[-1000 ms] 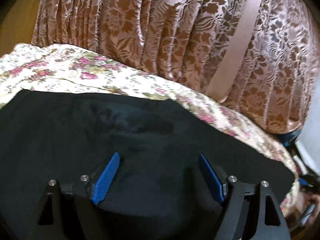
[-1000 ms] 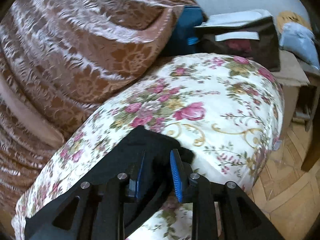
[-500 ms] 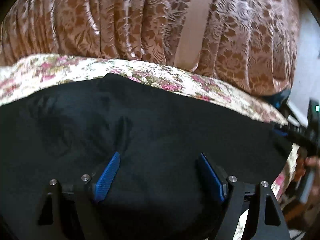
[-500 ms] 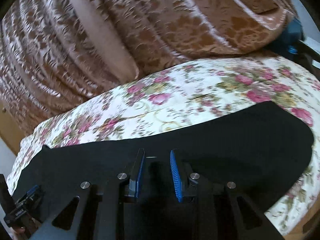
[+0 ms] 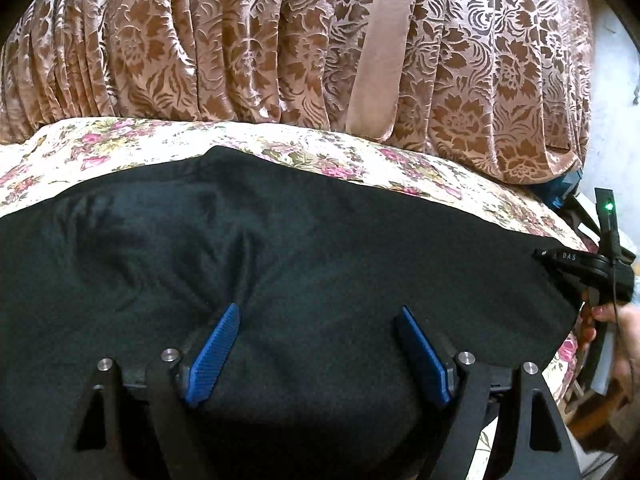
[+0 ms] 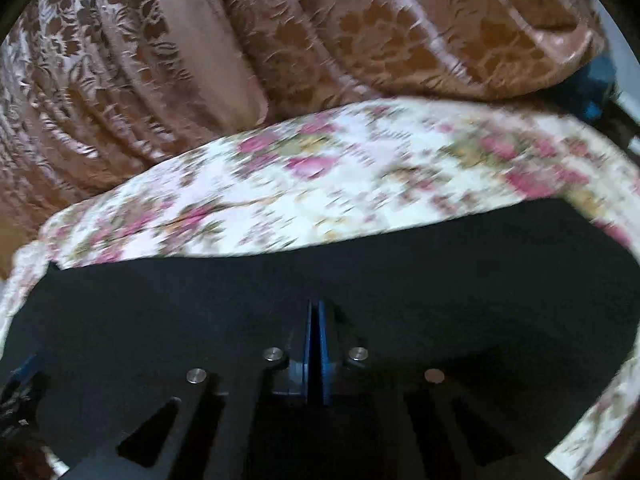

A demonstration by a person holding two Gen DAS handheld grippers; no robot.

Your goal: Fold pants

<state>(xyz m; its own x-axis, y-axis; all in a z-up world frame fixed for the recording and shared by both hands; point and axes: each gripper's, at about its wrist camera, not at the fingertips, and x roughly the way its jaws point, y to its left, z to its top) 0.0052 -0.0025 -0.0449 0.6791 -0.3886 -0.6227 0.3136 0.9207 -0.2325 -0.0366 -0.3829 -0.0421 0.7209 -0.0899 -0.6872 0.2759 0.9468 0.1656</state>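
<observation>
While the black pants [image 5: 300, 248] lie spread over the floral bedspread [image 5: 120, 148], the left gripper [image 5: 318, 320] hovers above them, blue fingers wide apart; at three o'clock, the right gripper [image 6: 315, 320] shows pads pressed together over the cloth.

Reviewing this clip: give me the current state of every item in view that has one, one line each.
Black fabric pants: spread on the floral bedspread, creased near the left gripper.
Left gripper: open, blue pads either side of the pants fabric.
Right gripper: pads together; whether fabric is pinched cannot be told.
Floral pink-and-cream bedspread: lying under the pants.
Brown floral patterned curtain: hanging in pleats behind.
</observation>
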